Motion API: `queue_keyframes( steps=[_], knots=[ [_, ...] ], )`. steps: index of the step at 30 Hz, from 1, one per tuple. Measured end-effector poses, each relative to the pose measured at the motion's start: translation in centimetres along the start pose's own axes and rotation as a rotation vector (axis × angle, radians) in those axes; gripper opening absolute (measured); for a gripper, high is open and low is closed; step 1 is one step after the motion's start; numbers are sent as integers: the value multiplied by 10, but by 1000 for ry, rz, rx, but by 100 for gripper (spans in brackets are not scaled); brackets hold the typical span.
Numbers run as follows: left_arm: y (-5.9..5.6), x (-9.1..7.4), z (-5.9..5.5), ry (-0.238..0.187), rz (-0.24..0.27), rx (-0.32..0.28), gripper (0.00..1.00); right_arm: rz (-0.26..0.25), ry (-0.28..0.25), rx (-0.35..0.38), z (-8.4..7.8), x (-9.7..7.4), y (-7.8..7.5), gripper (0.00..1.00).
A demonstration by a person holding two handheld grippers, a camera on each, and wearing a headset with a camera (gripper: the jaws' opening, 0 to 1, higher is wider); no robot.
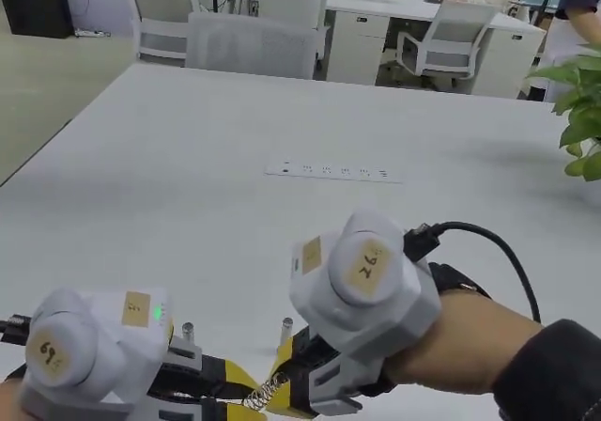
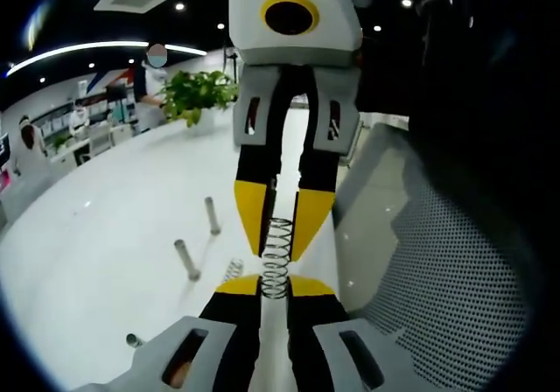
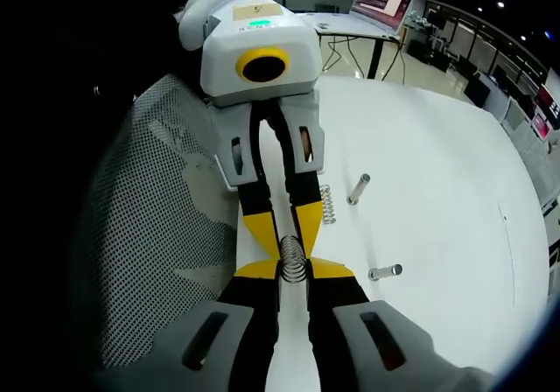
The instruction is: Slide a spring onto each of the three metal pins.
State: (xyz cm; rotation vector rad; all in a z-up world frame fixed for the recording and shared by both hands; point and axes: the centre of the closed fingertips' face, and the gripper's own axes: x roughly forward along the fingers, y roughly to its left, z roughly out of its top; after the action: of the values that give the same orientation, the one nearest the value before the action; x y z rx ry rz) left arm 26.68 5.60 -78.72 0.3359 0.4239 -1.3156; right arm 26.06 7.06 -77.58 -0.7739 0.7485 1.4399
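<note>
Since the small silver coil spring is light, compliant along its length and liable to flick away if squeezed mid-body, I judge the end coils to be the correct hold, with one end left free so its bore stays open. It is held off the white table, at the near edge, spanning the gap between the two claws. The left gripper is clenched on one end, and the right gripper appears clenched on the other. Just beyond, a second spring lies loose on the table. Near it stand the upright grey metal pins, with another at and what looks like a third at. Each carries no spring.
</note>
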Motion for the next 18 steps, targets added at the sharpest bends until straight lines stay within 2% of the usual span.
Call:
queue_keyframes(
  steps=[11, 18],
  knots=[
    [-2, 1, 0, 0, -7, -3, 3, 12, 10, -33, 9, 1, 3, 8],
    [0, 1, -2, 7, -4, -19, 6, 13, 13, -32, 9, 1, 2, 8]
  ],
)
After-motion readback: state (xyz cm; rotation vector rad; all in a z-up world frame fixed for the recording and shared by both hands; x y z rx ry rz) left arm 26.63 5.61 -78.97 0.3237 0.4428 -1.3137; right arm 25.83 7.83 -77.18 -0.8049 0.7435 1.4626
